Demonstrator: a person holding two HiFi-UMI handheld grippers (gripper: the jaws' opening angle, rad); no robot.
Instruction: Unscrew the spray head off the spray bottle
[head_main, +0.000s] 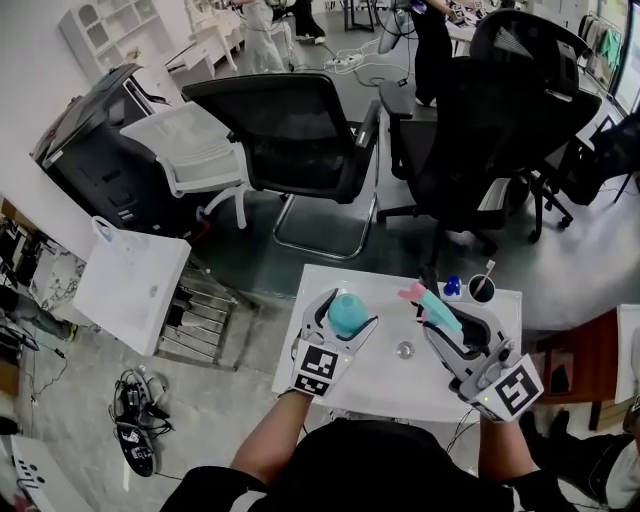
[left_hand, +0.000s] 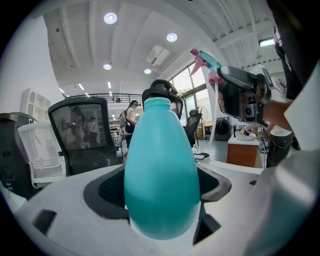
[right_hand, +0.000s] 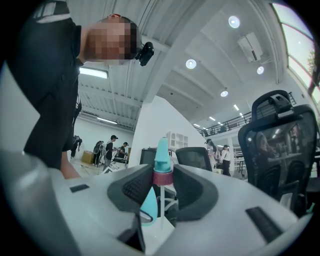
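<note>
Spray bottle of teal plastic (left_hand: 160, 150), egg-shaped and open at the neck, is standing upright between the jaws of the left gripper (head_main: 346, 316), which are pressing on its sides over the white table (head_main: 400, 385). The teal spray head with a pink collar (right_hand: 162, 156) is sitting apart from it, off to the right, in the right gripper (right_hand: 163, 184), whose jaws are clamping the collar (a thin white tube is hanging below).

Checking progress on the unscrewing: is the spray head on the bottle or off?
Off. The bottle in the left gripper shows a bare open neck; the spray head is clamped apart in the right gripper.
</note>
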